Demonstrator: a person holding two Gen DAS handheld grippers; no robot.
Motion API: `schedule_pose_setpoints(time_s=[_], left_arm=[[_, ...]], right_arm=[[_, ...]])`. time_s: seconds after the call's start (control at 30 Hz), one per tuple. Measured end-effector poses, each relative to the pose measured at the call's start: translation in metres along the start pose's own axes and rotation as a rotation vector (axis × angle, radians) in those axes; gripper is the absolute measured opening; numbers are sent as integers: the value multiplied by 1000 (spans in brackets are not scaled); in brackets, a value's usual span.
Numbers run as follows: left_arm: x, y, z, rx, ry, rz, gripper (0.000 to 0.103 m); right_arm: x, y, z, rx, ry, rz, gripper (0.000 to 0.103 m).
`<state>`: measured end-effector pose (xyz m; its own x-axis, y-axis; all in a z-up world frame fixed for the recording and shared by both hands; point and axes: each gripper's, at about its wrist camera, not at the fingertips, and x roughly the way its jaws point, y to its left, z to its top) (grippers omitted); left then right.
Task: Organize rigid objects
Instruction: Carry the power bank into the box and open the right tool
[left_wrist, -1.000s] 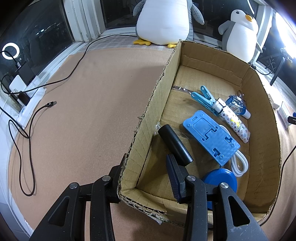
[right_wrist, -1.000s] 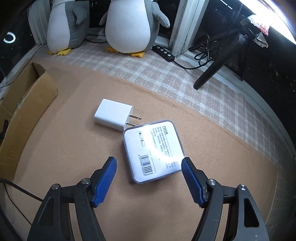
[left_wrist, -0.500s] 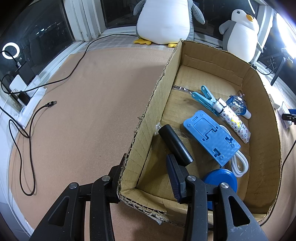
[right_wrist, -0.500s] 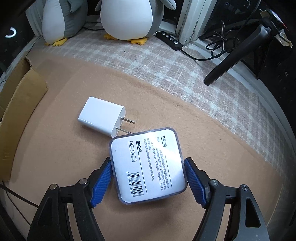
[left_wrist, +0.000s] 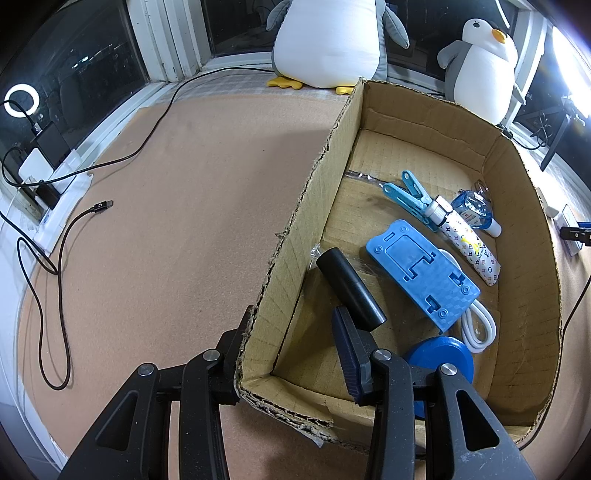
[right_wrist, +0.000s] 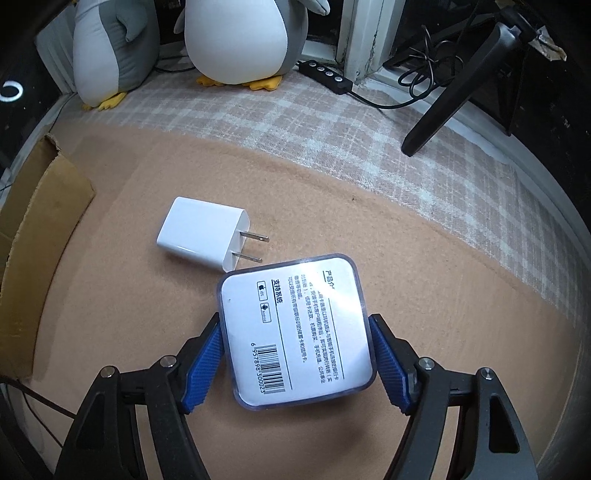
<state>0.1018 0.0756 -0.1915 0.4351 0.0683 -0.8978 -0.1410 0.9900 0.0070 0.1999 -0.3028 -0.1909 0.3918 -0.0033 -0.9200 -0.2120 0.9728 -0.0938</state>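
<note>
My right gripper (right_wrist: 295, 360) is shut on a square clear case with a white barcode label (right_wrist: 295, 328), its blue pads against both sides. A white wall charger (right_wrist: 203, 238) lies on the tan mat just beyond it. My left gripper (left_wrist: 291, 347) is open and straddles the near left wall of the cardboard box (left_wrist: 306, 206), one finger outside, one inside. In the box lie a black cylinder (left_wrist: 349, 288), a blue phone stand (left_wrist: 421, 269), a blue clip (left_wrist: 406, 194), a patterned tube (left_wrist: 469, 247), a white cable (left_wrist: 478, 325) and a blue disc (left_wrist: 443, 356).
Two plush penguins (left_wrist: 328, 40) (left_wrist: 480, 62) stand behind the box. A black USB cable (left_wrist: 55, 266) trails on the mat at left. A tripod leg (right_wrist: 454, 96) and a power strip (right_wrist: 325, 74) lie on the checked cloth beyond the charger. The box corner (right_wrist: 40, 229) shows at left.
My right gripper moved forward around the clear case and closed on it; the case now sits between the pads. The left gripper and box stayed still.
</note>
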Motion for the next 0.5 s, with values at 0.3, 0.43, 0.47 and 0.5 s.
schedule_pose_setpoints(time_s=[0.3, 0.43, 0.47, 0.5], left_arm=[[0, 2, -3, -4, -4, -6, 43], [0, 2, -3, -5, -5, -6, 43], [0, 1, -3, -5, -5, -7, 43], [0, 1, -3, -5, -6, -7, 43]], right_arm=[[-19, 7, -30, 116, -77, 51, 68], [-28, 17, -37, 137, -105, 58, 68], [-33, 22, -40, 141, -121, 76, 68], [-35, 27, -40, 146, -126, 81, 68]])
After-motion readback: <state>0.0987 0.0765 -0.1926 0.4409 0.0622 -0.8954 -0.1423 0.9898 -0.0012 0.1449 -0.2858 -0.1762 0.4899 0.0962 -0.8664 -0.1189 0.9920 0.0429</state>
